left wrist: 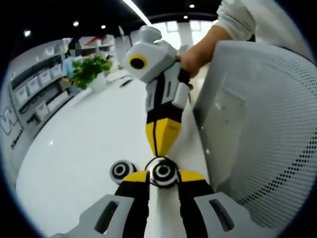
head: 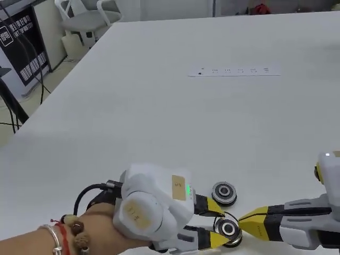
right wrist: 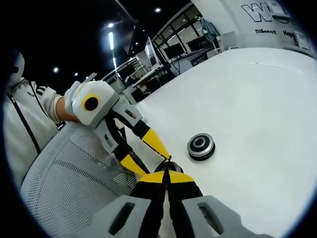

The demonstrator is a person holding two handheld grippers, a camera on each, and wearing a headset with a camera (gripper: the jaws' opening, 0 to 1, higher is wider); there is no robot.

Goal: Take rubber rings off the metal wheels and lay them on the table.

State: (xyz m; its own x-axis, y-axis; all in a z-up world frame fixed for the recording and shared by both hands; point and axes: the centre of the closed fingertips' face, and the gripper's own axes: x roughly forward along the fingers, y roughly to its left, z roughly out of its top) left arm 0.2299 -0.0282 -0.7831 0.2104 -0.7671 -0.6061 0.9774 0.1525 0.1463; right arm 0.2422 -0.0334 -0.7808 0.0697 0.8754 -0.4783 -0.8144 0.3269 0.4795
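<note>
Metal wheel (head: 229, 229) clamped in left tool (head: 219, 224); right tool (head: 243, 218) closed; second wheel (head: 223, 193) beside, white table (head: 159, 106), chairs (head: 85, 18) beyond.

The white table (head: 159, 117) lies open up to the power strip (head: 234, 71). Near the front edge it is tight: the left gripper (head: 225, 225) clamps one wheel (head: 229, 229), the right gripper (head: 243, 217) pinches its rubber ring (head: 227, 214), and a second wheel (head: 224, 193) sits just beside. A mesh chair back (left wrist: 257, 129) crowds that side.
</note>
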